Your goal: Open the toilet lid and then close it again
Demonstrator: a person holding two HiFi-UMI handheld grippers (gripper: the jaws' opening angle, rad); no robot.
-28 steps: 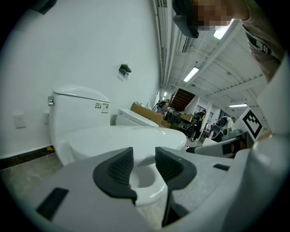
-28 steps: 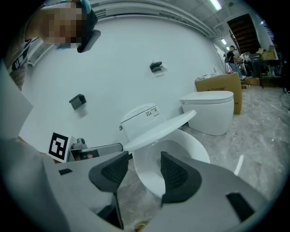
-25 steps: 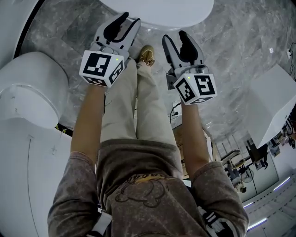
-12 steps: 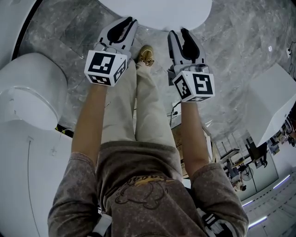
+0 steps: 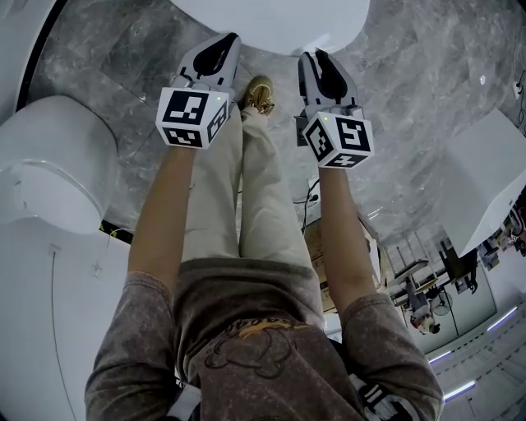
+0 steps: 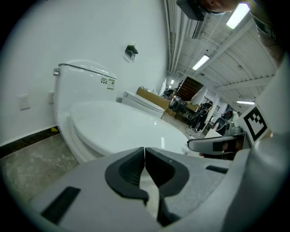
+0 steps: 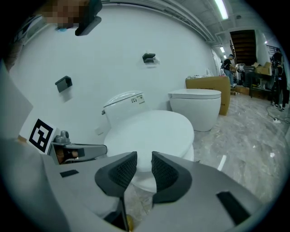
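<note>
The white toilet stands with its lid (image 5: 271,20) down, at the top of the head view. In the left gripper view the lid (image 6: 122,124) lies flat under the tank (image 6: 81,84). My left gripper (image 5: 220,48) hovers just in front of the lid's front rim, its jaws shut with nothing between them (image 6: 144,152). My right gripper (image 5: 316,62) hangs beside it, also short of the rim. Its jaws (image 7: 144,158) are closing with a narrow gap and nothing between them; the lid (image 7: 152,131) shows beyond.
The person's legs and a tan shoe (image 5: 260,97) are on the grey marble floor between the grippers. A second white toilet (image 7: 197,106) and a cardboard box (image 7: 206,84) stand to the right. A white fixture (image 5: 49,164) sits at the left, a white block (image 5: 485,181) at the right.
Both grippers have sunk and drawn slightly closer to the toilet's front rim. The left jaws have closed fully; the right jaws have narrowed from wide open.
</note>
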